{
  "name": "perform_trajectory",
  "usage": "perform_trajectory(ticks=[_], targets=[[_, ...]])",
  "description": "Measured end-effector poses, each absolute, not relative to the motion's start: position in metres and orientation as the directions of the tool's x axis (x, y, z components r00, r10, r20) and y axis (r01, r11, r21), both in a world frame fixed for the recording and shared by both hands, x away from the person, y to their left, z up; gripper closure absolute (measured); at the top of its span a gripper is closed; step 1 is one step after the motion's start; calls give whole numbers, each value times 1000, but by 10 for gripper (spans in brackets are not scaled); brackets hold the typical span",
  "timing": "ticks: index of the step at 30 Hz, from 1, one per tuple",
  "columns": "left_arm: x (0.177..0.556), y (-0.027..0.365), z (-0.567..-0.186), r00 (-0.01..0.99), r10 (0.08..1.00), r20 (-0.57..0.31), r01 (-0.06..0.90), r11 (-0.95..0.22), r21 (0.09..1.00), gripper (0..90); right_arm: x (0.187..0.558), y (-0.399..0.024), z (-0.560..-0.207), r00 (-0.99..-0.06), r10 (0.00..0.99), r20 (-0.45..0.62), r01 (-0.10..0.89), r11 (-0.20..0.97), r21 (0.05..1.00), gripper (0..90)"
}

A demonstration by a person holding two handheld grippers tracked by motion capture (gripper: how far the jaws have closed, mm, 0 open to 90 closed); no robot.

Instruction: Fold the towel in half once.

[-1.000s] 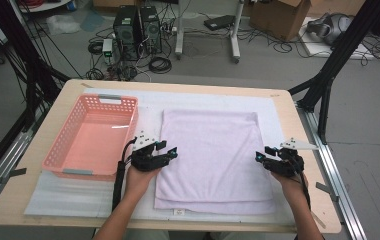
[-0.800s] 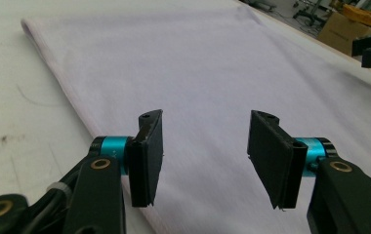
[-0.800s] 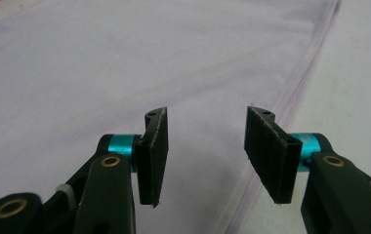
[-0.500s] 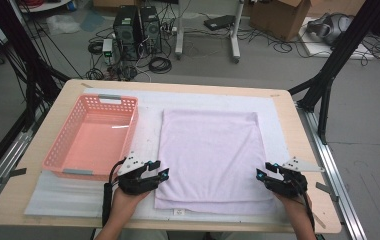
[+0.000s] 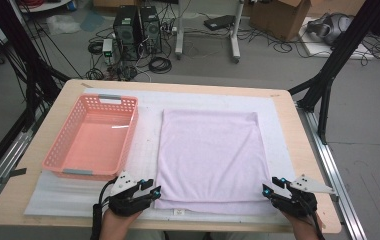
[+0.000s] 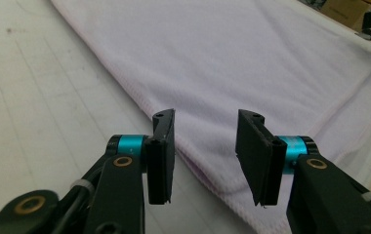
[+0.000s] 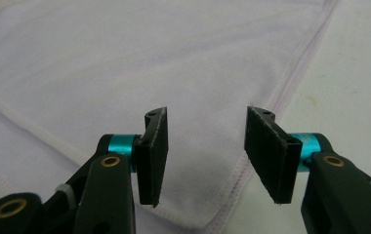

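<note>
Your two tongs sit at the near corners of the lilac towel (image 5: 208,157), which lies flat on the white mat (image 5: 78,192) in the middle of the bench (image 5: 303,125), its long axis running away from you toward the far edge. The left tongs (image 5: 154,192) hover at the near-left corner, jaws apart with nothing pressed between them; they have just been closing, and in the left gripper view (image 6: 205,148) the towel's hemmed edge runs beneath the gap. The right tongs (image 5: 268,190) wait at the near-right corner, jaws likewise apart and empty, and the right gripper view (image 7: 205,151) shows the corner point directly under them. Each pair points inward at its own corner, so neither hand is clearly the nearer; the towel lies ahead of and between them. The next move looks like a pinch on both corners at once. The pink basket (image 5: 53,155) stands empty left of the towel, apart from it.
</note>
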State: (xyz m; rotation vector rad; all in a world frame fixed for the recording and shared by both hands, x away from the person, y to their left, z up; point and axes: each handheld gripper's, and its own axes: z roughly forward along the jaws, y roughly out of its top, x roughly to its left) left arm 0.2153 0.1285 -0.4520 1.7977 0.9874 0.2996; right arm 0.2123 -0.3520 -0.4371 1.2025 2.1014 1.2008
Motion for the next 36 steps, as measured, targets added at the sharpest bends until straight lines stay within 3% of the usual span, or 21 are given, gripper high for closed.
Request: perform_trajectory(ticks=[11,21,32,36], targets=[[213,120,-456,641,741,-199,504,-211,837,672,203,-351,-437,-528,848,43,471,251,846,505],[212,117,-456,643,750,-152,483,-243,841,854,205,-351,-439,-529,847,46,477,252,842,504],[210,123,-451,647,738,-192,462,-179,869,867,202,-360,-436,-497,867,45,486,235,842,506],[209,124,-450,645,733,-213,469,-160,869,873,201,-368,-438,-481,873,76,515,212,831,592]])
